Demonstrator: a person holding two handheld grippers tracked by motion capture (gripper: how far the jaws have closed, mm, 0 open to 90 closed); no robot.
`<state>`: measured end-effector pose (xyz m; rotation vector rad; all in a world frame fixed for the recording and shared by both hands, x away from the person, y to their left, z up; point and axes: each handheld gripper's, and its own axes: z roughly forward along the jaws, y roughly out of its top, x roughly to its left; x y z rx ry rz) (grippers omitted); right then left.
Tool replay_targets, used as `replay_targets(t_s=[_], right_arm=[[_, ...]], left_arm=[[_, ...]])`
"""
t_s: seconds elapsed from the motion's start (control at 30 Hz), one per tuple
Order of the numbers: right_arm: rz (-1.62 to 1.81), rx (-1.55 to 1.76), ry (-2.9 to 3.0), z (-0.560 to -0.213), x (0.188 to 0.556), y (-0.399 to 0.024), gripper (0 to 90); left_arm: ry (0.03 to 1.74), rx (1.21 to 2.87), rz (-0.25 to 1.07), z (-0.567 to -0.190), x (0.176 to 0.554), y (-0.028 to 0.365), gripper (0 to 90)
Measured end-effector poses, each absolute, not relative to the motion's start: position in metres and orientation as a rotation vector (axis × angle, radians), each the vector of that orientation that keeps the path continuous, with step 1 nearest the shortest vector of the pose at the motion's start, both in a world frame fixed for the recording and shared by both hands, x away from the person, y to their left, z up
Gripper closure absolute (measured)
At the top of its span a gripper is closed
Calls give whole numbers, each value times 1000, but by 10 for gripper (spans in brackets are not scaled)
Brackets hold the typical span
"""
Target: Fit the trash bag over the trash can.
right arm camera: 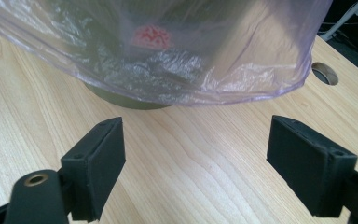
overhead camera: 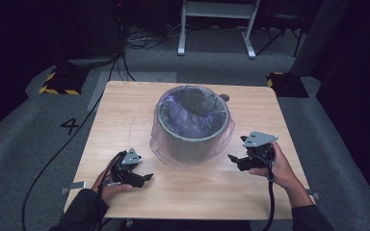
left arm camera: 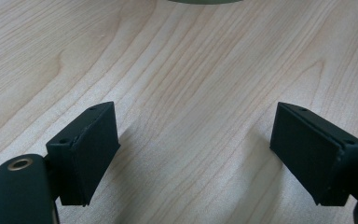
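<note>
Bin bottom (left arm camera: pixel 204 2) cut off at the top edge of the left gripper view, a thin green sliver; bin contents dark and hard to make out from above. Through the film in the right gripper view, a red blotch (right arm camera: pixel 151 36), blurred, unreadable.

Round grey-green waste bin (overhead camera: pixel 192 137) upright at mid-table, lined with a translucent purple plastic bag (overhead camera: pixel 166 144) folded over the rim and draped loosely down the outside, hem just above the wooden table (overhead camera: pixel 125 110).

Left gripper (overhead camera: pixel 147 177) low over the wood, near the bin's left, jaws spread wide, nothing between. Right gripper (overhead camera: pixel 233 159) near the bin's right, jaws likewise wide and empty, facing the bag's hem.
</note>
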<state>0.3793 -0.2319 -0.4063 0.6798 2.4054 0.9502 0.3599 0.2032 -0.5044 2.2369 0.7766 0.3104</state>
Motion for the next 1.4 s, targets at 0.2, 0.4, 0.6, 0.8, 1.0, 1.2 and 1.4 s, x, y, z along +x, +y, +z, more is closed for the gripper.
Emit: replay_targets(t_s=[0.2,0.4,0.6,0.8,1.0,1.2,1.4], right_arm=[[935,712,2397,-412,378,-236,194],[915,729,2396,-418,375,-242,194],[883,741,2394,-424,373,-246,193],[849,739,2396,-429,370,-248,191],[833,746,2402,-436,367,-253,189],[807,763,2422,-444,365,-257,188],[776,781,2434,-451,362,-262,188]], left_arm=[[771,2239,310,-504,360,203,147],[771,2240,311,-504,360,203,147],[771,2240,312,-504,360,203,147],[770,2242,310,-504,360,203,147],[772,2240,310,-504,360,203,147],[770,2242,310,-504,360,203,147],[770,2241,310,-504,360,203,147]])
